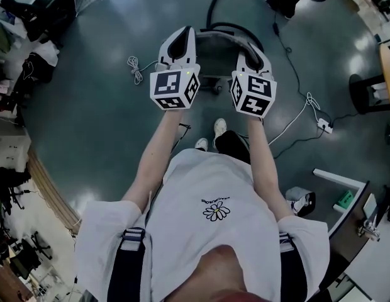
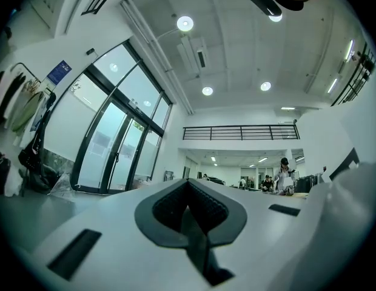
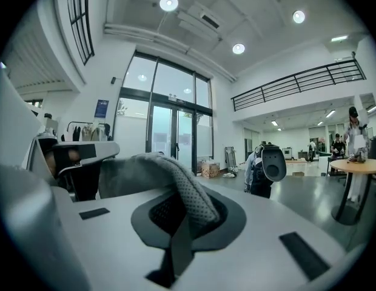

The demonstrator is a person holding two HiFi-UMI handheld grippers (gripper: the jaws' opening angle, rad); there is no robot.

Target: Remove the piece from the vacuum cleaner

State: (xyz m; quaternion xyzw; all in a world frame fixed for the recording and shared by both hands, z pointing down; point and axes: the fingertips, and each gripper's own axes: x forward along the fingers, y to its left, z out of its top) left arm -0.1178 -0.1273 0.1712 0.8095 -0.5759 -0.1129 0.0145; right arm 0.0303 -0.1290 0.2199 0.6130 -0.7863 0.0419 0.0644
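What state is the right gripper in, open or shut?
Shut. The right gripper has its jaws pinched on a grey perforated piece; no gap shows.

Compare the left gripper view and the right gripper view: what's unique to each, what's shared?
Left only: a look along the left gripper, its jaws together with nothing between them. Right only: the right gripper, jaws shut on a grey perforated piece, and a round table at the right. Both: tall glass doors, balcony railing, ceiling lights.
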